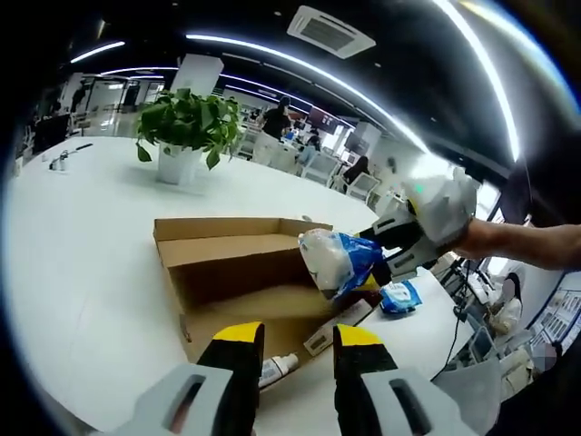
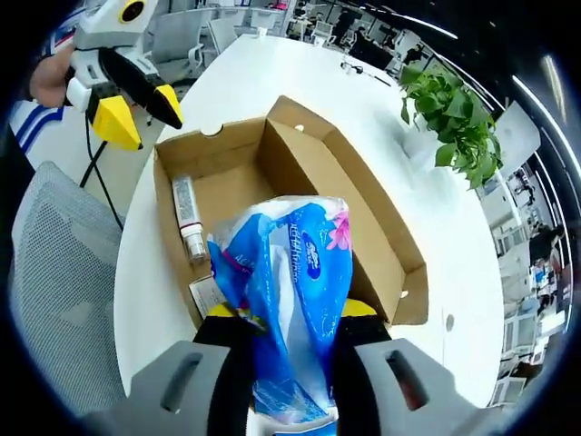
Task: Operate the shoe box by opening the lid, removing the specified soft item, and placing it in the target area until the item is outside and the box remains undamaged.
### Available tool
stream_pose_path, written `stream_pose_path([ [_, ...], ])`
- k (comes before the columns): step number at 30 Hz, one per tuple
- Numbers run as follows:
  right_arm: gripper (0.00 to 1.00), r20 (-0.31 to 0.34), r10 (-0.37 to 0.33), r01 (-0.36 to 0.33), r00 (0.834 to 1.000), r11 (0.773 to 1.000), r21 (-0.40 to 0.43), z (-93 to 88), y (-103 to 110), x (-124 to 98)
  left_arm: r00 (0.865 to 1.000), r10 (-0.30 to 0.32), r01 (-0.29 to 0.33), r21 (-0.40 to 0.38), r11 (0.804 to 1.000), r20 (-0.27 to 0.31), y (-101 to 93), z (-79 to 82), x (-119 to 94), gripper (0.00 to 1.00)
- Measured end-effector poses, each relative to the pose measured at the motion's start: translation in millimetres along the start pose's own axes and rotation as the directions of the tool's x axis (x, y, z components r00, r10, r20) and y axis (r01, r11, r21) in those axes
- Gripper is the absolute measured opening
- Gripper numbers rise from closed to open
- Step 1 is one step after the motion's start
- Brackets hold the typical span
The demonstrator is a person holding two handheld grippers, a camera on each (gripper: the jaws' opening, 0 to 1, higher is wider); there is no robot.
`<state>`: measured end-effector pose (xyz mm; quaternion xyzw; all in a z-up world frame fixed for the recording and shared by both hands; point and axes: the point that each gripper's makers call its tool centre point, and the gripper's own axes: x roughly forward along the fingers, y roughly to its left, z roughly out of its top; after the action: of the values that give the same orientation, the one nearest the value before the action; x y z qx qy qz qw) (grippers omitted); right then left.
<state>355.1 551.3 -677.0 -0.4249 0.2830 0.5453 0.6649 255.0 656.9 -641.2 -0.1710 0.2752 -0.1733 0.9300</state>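
Pinched tight in the right gripper [image 2: 280, 338], the soft blue pack [image 2: 292, 282] hangs over the open shoe box [image 2: 363, 213], still needing a spot outside, while the left gripper [image 1: 298, 350] waits empty, jaws apart.

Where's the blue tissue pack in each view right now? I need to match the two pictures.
Left gripper view: tissue pack sits right of centre, above the open box, gripped by the right claw coming in from the right.
Right gripper view: the pack is at bottom centre, clamped between this view's own jaws, above the box.
Shared landmark: the potted plant on the white table.
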Motion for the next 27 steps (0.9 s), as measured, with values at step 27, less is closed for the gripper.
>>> stream_pose_path([
  [27,0.27,0.009,-0.141,0.14,0.99,0.987,0.079,-56.0,-14,-52,0.998,-0.048,0.05,0.047,0.998,-0.044,-23.4,8.0,30,0.31],
])
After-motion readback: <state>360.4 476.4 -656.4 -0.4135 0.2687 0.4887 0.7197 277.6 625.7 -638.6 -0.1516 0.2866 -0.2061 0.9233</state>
